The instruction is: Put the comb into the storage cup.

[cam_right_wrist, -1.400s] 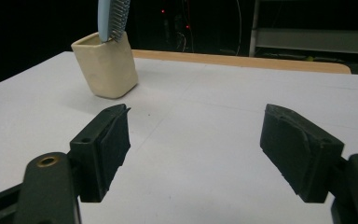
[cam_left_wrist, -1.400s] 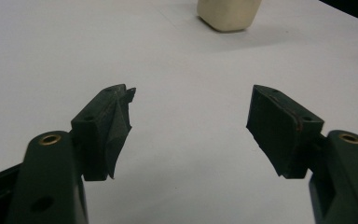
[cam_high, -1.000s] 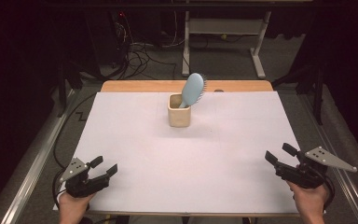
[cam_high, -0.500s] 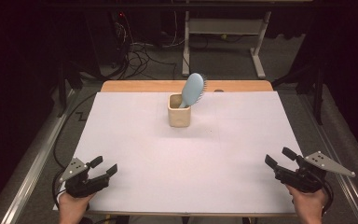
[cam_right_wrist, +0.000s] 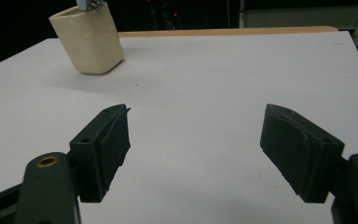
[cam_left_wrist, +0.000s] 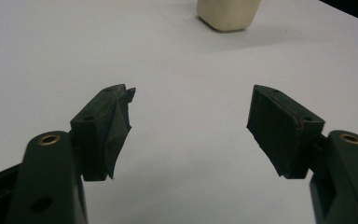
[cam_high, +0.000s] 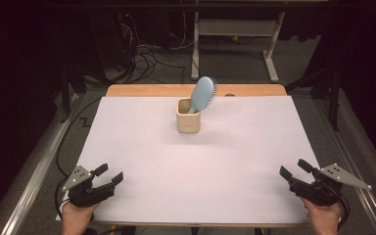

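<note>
A cream cup [cam_high: 188,116] stands on the far middle of the white table [cam_high: 196,161]. A light blue hairbrush [cam_high: 203,93] leans in it, head up and tilted right. The cup also appears at the top of the left gripper view [cam_left_wrist: 227,13] and at the upper left of the right gripper view [cam_right_wrist: 88,41]. My left gripper [cam_high: 108,175] rests near the front left corner, open, nothing between its jaws [cam_left_wrist: 191,121]. My right gripper [cam_high: 294,169] sits near the front right edge, open and empty too [cam_right_wrist: 196,140].
A wooden strip [cam_high: 196,90] runs along the table's far edge. Beyond it, cables [cam_high: 152,54] lie on the floor beside a white frame stand [cam_high: 235,34]. Metal rails [cam_high: 34,171] flank the table on both sides.
The right hand has drifted slightly toward the front edge and the right. The left gripper, cup and hairbrush have stayed put.
</note>
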Demonstrator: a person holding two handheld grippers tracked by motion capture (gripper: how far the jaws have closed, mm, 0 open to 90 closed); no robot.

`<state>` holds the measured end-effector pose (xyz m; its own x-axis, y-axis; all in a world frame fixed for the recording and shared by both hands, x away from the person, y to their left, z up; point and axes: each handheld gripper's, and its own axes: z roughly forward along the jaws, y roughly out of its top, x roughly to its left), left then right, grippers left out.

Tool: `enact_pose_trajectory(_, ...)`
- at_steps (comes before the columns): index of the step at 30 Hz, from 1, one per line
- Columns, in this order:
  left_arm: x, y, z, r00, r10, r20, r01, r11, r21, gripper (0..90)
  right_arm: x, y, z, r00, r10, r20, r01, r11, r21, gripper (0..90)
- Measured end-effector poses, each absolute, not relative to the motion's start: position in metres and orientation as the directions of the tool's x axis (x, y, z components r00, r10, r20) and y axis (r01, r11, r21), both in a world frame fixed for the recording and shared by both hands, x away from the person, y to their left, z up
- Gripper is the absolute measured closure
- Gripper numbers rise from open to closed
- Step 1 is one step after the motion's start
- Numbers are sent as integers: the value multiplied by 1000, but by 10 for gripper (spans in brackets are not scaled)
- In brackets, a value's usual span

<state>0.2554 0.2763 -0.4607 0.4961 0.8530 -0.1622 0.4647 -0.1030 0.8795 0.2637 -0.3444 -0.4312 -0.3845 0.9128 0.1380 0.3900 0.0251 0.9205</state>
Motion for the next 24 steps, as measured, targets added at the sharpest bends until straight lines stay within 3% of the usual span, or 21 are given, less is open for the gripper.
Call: enact_pose_trajectory(24, 255, 277, -460, 496, 853, -164, 463, -100, 881, 303, 261, -342, -450, -363, 927, 93, 410, 69, 910, 259)
